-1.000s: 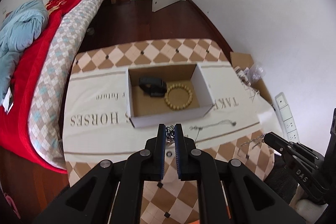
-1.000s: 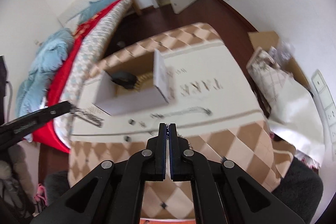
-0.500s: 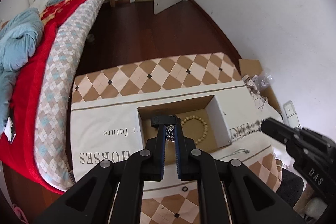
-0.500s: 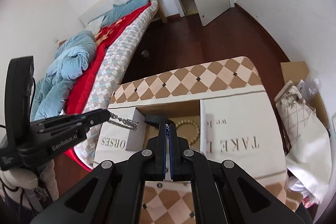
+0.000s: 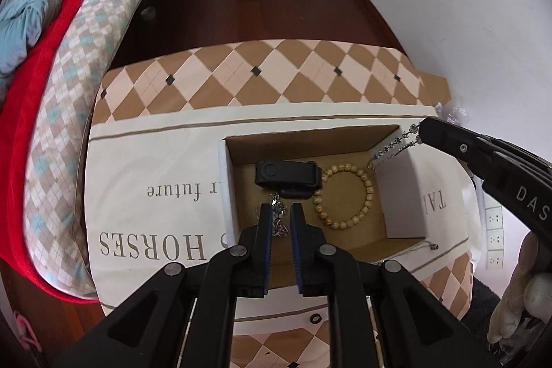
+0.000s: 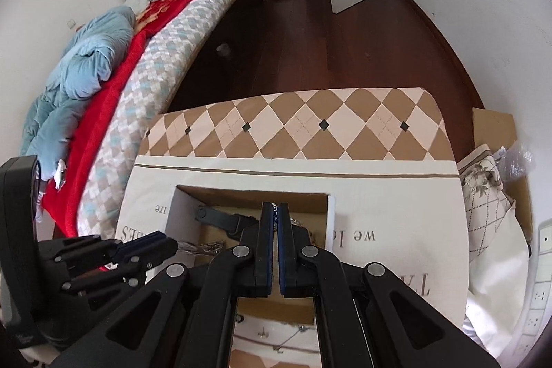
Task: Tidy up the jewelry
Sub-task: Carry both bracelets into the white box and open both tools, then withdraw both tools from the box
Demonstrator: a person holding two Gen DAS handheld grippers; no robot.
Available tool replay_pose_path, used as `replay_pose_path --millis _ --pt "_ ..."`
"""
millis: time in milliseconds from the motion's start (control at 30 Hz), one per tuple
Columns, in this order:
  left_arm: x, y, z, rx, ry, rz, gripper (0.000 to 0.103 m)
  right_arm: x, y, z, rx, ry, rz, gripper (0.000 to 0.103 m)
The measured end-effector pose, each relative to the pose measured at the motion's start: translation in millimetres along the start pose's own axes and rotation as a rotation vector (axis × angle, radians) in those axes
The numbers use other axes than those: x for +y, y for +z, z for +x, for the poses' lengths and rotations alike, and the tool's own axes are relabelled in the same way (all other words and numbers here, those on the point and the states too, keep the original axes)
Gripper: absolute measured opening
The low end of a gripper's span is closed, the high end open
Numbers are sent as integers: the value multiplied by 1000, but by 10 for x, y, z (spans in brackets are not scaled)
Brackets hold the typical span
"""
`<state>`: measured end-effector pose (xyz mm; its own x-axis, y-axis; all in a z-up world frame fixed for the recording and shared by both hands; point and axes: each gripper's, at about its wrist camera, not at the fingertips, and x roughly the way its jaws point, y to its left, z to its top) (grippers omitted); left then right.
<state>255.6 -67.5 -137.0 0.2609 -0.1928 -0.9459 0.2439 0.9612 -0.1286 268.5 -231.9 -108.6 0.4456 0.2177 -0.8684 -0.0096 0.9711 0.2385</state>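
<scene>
The left gripper [image 5: 280, 212] had just been opening, its jaws slightly parted around a silver chain [image 5: 278, 219] over the cardboard box [image 5: 403, 195]. The right gripper [image 6: 275, 212] was clenched on a second chain [image 5: 393, 148] draped over the box's right wall. Inside lay a black watch [image 5: 286, 176] and a beaded bracelet [image 5: 345, 195]. A small ring [image 5: 315, 318] sat on the tabletop [image 5: 276, 71].

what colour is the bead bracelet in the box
Light tan, wood-like beads: the bead bracelet shows best in the left wrist view.
</scene>
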Motion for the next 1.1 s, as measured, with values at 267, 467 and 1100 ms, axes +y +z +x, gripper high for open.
replay_pose_path --millis 267,467,1100 --pt "81 39 -186 -85 72 -21 59 -93 3 -22 10 -28 35 59" --pt "190 -73 -379 -213 211 -38 99 -78 -227 -130 -8 -218 -19 95" --pt "245 -507 -488 -242 292 -50 103 73 -747 -236 -16 -327 -21 103"
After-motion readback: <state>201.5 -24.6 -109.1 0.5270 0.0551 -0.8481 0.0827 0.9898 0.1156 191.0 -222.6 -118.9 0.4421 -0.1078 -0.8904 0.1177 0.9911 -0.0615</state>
